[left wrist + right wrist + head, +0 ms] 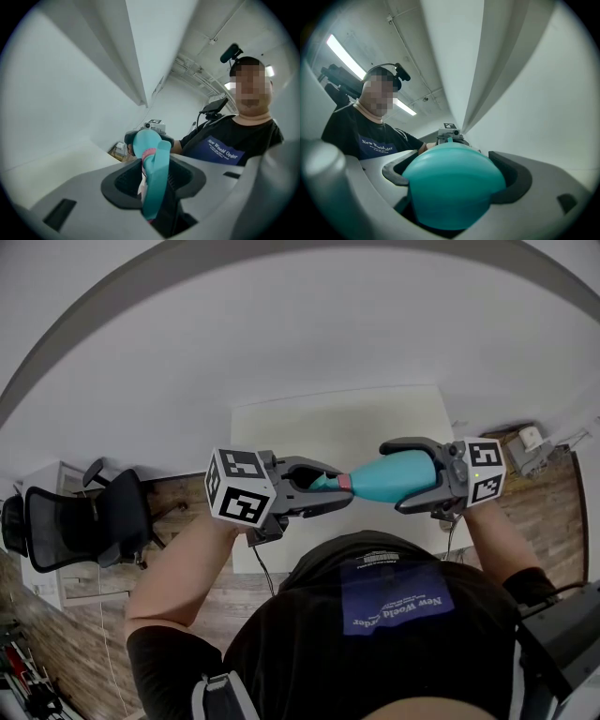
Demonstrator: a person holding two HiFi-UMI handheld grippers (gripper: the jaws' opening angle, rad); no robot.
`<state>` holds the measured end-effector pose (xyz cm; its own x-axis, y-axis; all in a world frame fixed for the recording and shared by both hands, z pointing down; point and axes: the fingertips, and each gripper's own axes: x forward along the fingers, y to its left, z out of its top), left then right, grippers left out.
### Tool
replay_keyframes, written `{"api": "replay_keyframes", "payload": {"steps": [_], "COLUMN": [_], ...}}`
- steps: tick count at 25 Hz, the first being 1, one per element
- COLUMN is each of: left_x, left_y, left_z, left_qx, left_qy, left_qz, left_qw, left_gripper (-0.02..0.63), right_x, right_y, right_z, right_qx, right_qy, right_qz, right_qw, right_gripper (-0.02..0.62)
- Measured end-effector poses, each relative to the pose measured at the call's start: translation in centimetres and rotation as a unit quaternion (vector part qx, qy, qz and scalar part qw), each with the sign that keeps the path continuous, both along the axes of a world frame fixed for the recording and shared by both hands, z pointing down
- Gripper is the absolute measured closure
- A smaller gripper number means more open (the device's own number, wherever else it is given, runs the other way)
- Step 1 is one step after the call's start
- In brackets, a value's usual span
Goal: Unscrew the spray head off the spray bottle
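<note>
The unscrewing step is under way, judging by the two-handed hold. The spray bottle [394, 476] hangs in the air above the white table [356, 423], lying level between the two hands. The right tongs [392, 476] clamp the teal body, whose rounded base fills the right gripper view [452, 187]. The left tongs [328, 488] are closed on the spray head [323, 482], and the left gripper view shows the teal trigger piece [154, 178] pinched between the dark pads. A pink collar [344, 482] marks the joint between head and body. Whether the thread is already loose cannot be told. The next move likely calls for rolling the left wrist against a steady right grip, then regripping until the head comes free.
</note>
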<state>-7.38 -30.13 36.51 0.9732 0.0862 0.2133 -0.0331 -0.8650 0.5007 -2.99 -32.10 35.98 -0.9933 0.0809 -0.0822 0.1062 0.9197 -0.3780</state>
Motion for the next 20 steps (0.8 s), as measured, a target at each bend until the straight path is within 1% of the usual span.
{"api": "replay_keyframes", "payload": {"steps": [4,7,8,9,10,11,12,13,14,15,16,17,18,19,20], "left_x": [-0.2,-0.3,-0.4,-0.6,-0.8,-1.2,-1.6,-2.1,-2.8,-3.5,-4.0,-4.4,-4.4,-4.3,-3.9], "left_y": [-0.2,-0.2,-0.3,-0.4,-0.5,-0.7,-0.8,-1.0,-1.2,-1.5,-1.6,-1.7,-1.7,-1.7,-1.8], "left_z": [-0.3,-0.6,-0.6,-0.6,-0.6,-0.6,-0.5,-0.2,0.2,0.8,1.3,1.6,1.6,1.6,1.3], "left_qx": [0.064,0.101,0.117,0.138,0.166,0.200,0.244,0.301,0.372,0.452,0.532,0.603,0.662,0.709,0.745], "left_qy": [-0.008,-0.012,-0.016,-0.022,-0.030,-0.040,-0.055,-0.077,-0.107,-0.142,-0.175,-0.200,-0.217,-0.227,-0.233], "left_qz": [-0.008,-0.009,-0.011,-0.014,-0.018,-0.024,-0.030,-0.036,-0.040,-0.043,-0.042,-0.038,-0.031,-0.024,-0.018], "left_qw": [0.9979,0.9948,0.9929,0.9900,0.9856,0.9787,0.9677,0.9498,0.9211,0.8797,0.8278,0.7715,0.7169,0.6673,0.6244], "left_gripper": [0.457,0.453,0.436,0.406,0.388,0.372,0.350,0.332,0.319,0.319,0.319,0.319,0.319,0.319,0.319], "right_x": [0.2,1.0,1.4,1.8,2.2,2.5,2.9,3.1,3.3,3.4,3.4,3.4,3.4,3.4,3.4], "right_y": [-0.5,-1.0,-1.2,-1.5,-1.8,-2.0,-2.2,-2.3,-2.3,-2.2,-2.2,-2.2,-2.3,-2.4,-2.5], "right_z": [0.0,0.1,0.2,0.3,0.4,0.4,0.3,0.3,0.2,0.2,0.1,0.1,0.2,0.2,0.2], "right_qx": [-0.018,-0.033,-0.038,-0.043,-0.049,-0.054,-0.060,-0.066,-0.072,-0.080,-0.088,-0.099,-0.111,-0.124,-0.136], "right_qy": [-0.015,-0.028,-0.031,-0.035,-0.038,-0.042,-0.047,-0.051,-0.056,-0.060,-0.065,-0.070,-0.076,-0.081,-0.084], "right_qz": [0.007,0.016,0.021,0.025,0.029,0.034,0.038,0.041,0.043,0.044,0.043,0.039,0.035,0.029,0.022], "right_qw": [1.000,0.999,0.999,0.998,0.998,0.997,0.996,0.996,0.995,0.994,0.993,0.992,0.990,0.989,0.987], "right_gripper": [0.130,0.130,0.130,0.130,0.130,0.130,0.130,0.130,0.130,0.130,0.130,0.130,0.130,0.130,0.130]}}
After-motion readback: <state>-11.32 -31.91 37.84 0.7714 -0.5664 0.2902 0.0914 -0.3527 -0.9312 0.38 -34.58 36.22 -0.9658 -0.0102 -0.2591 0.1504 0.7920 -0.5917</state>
